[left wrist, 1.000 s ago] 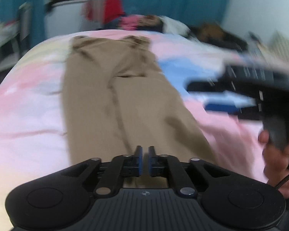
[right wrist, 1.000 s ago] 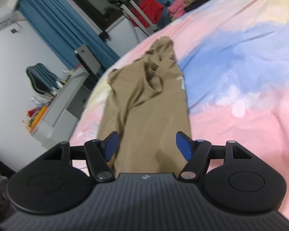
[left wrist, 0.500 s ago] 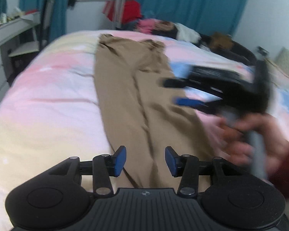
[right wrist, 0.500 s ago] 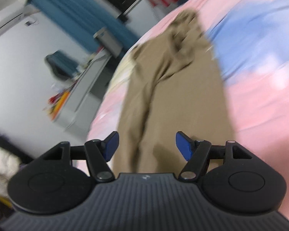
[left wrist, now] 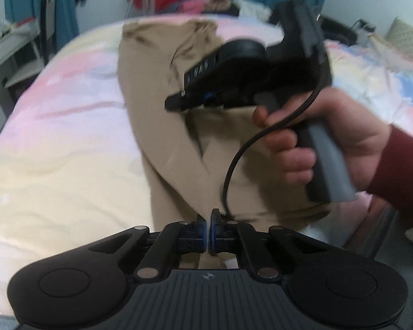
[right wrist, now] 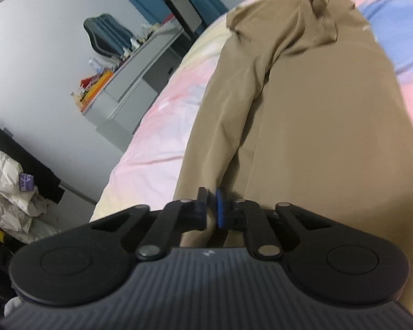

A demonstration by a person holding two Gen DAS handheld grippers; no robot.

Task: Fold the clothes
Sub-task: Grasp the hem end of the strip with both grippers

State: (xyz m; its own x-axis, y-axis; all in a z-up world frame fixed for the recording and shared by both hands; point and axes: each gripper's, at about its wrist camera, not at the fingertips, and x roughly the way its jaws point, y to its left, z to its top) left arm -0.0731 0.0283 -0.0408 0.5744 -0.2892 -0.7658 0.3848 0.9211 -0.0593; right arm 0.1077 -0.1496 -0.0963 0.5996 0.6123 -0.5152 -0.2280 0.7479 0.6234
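Both the left gripper point(left wrist: 207, 229) and the right gripper point(right wrist: 211, 209) had pinched the soft, light tan trousers point(right wrist: 303, 115) at their six-o'clock hem, the best hold.

left gripper point(left wrist: 207, 220) jaws pinched together, angled down; right gripper point(right wrist: 211, 206) clamped, held by right hand point(left wrist: 325, 137), red sleeve point(left wrist: 399, 170)

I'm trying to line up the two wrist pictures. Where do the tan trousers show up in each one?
Left wrist view: the tan trousers run up the middle from the left gripper to the far bed edge, partly hidden by the right gripper and hand.
Right wrist view: the trousers fill the centre and right, running from the right gripper to the top edge.
Shared landmark: the pastel bedsheet under them.
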